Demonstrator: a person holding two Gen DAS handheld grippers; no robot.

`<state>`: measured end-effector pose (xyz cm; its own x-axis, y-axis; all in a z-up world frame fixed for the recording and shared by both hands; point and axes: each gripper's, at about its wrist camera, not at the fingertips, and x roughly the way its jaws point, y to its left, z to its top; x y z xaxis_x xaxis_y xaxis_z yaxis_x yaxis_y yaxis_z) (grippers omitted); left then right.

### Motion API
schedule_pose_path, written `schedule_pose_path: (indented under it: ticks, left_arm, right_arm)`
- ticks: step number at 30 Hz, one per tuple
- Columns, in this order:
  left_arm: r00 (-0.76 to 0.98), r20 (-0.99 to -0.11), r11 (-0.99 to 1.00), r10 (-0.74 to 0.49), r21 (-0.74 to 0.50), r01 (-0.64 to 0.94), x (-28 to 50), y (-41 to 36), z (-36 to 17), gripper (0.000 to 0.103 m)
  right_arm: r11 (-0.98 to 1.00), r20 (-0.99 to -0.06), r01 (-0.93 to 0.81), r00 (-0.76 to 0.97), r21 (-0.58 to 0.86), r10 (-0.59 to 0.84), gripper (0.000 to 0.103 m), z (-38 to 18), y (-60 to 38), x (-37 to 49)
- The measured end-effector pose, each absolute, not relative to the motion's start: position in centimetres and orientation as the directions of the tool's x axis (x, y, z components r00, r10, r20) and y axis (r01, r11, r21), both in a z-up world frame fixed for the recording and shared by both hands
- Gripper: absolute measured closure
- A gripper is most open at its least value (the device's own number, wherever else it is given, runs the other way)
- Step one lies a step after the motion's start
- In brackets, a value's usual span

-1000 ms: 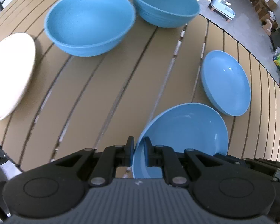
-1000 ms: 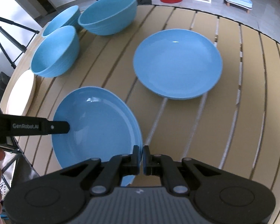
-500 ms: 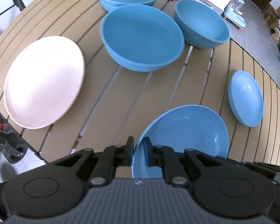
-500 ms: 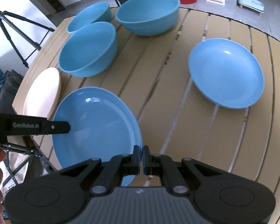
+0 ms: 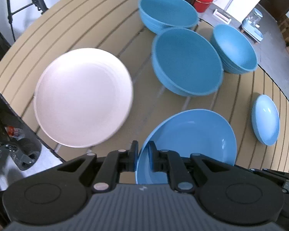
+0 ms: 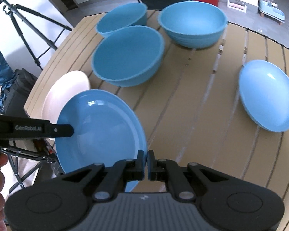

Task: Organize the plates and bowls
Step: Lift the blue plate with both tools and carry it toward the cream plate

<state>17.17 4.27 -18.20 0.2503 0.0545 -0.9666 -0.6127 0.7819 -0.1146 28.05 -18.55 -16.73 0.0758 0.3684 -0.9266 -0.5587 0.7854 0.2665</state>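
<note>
1. You carry the blue plate (image 5: pixel 190 134) between both tools. Your left hand-held gripper (image 5: pixel 143 154) pinches its near rim, one finger inside the plate and one outside.
2. Your right hand-held gripper (image 6: pixel 146 163) has its jaws pressed together on the plate's opposite edge, where the rim passes between the fingertips. In the right wrist view the left tool's black finger reaches in across the far rim.
3. The plate hangs clear above the slatted worktop (image 5: pixel 86 28), tilted a little, not resting on anything.
4. The relation that matters: the white plate (image 5: pixel 82 98) lies ahead and to the left of your left hand-held gripper, close by. In the right wrist view it (image 6: pixel 67 88) peeks out just beyond the carried plate's far edge.
5. Your left hand is the nearer one, so it would likely lead any move onto the white plate.
6. The second blue plate (image 6: pixel 267 96) sits well apart on the right, and three blue bowls (image 5: pixel 186 61) cluster further ahead.
</note>
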Motion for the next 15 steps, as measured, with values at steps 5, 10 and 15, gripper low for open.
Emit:
schedule_pose_path:
  ticks: [5,10,15]
  left_arm:
    - [0.250,-0.966,0.770,0.069,-0.108,-0.629,16.7,7.2,-18.1,0.091]
    - [0.247,-0.967,0.760,0.070,-0.108,-0.641,16.1,10.3,-18.3,0.091]
    - [0.242,-0.968,0.753,0.067,-0.110,-0.649,15.8,13.4,-18.6,0.091]
  right_arm:
    - [0.772,-0.923,-0.573,0.065,0.276,0.379,0.100,-16.6,-15.0,27.6]
    - [0.764,-0.922,-0.581,0.057,0.281,0.383,0.100,-16.8,-11.7,27.5]
    - [0.761,-0.925,-0.585,0.044,0.282,0.378,0.100,-17.2,-8.4,27.6]
